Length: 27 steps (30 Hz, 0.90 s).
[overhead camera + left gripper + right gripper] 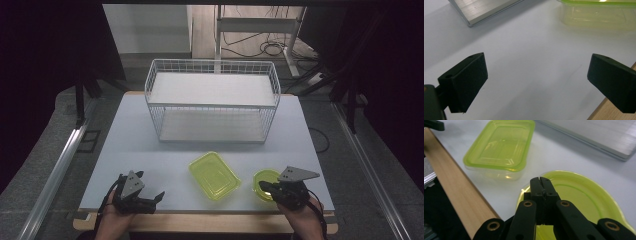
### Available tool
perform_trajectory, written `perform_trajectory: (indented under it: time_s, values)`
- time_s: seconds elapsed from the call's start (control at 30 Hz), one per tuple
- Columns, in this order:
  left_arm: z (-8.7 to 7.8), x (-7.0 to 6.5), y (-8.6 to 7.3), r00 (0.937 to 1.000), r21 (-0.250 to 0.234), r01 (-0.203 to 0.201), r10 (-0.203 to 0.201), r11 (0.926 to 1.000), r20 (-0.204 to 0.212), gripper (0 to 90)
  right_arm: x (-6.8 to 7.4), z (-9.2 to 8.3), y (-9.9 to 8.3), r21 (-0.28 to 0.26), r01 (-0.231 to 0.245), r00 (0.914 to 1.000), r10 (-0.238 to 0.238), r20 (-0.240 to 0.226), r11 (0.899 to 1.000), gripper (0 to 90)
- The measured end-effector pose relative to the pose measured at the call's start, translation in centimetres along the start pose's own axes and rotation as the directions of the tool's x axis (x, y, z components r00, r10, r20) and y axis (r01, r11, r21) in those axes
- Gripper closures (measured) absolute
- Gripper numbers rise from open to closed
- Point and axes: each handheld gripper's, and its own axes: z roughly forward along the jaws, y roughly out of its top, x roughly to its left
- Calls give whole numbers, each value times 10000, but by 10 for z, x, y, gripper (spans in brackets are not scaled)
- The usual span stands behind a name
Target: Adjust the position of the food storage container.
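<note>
Grey concrete-looking floor surrounds your workstation, with dark curtains on both sides and a tangle of cables beneath a white desk frame at the far end. On it stands your white table, edged along the near side by a pale wooden strip. At the table's far half sits a white wire basket, two tiers deep, with a flat shelf in each.

Nearer to you, about the middle of the table, lies a rectangular yellow-green lidded container. Just to its right, apart from it, lies a round yellow-green lid, close to the near edge.

Your right gripper is over that round lid, jaws pinched fully together with the tips at the lid's near rim; whether they pinch the rim I cannot tell. Your left gripper rests at the table's near left, its jaws spread wide over bare tabletop, holding nothing.
</note>
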Motion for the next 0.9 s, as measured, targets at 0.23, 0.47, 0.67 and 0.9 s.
perform_trajectory:
  time_s: [0.23, 0.47, 0.67, 0.9]
  values:
    - [1, 0, -1, 10000, 84, -11, 12, 10000, -31, 29, 10, 8, 1, 483, 306, 9985, -284, -462, 9984, 897]
    - [2, 0, -1, 10000, 147, -56, 57, 9999, -41, 29, 14, 14, 1, 807, 366, 9960, -298, -841, 9961, 898]
    - [3, -1, -1, 9999, 240, -138, 139, 9996, -54, 29, 15, 18, -1, 1092, 326, 9953, -223, -944, 9935, 897]
    - [3, -2, -1, 9998, 270, -196, 198, 9994, -67, 29, 11, 20, -3, 1179, 183, 9963, -82, -853, 9929, 897]
